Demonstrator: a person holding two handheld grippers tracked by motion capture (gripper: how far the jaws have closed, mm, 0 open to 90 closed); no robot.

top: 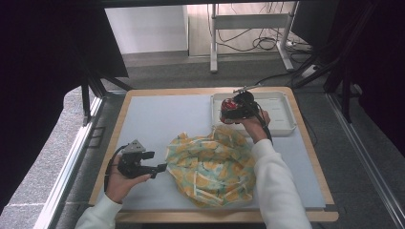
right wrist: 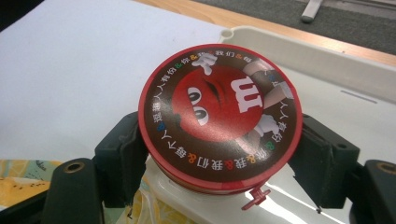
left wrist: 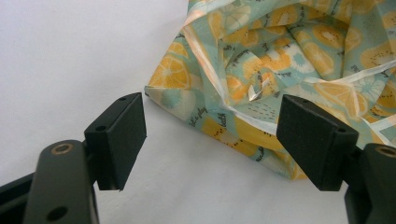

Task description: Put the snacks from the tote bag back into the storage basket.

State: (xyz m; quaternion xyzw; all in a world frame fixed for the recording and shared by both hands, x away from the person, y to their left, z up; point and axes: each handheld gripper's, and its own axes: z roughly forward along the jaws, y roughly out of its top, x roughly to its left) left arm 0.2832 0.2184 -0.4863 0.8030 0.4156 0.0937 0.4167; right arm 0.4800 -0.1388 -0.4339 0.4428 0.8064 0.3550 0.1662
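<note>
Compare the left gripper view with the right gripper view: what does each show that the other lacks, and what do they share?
The left gripper view alone shows the left gripper, jaws open with nothing between them, facing the crumpled middle of the fruit-print bag.

The right gripper view alone shows the right gripper clamped on a round red candy tin above the near corner of the white tray, with the table's wooden edge beyond.

Both show the pale table mat and some of the bag.

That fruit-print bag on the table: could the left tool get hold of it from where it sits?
Probably yes. The left tool is open and points at the bag's near corner, with only bare mat between them.
</note>
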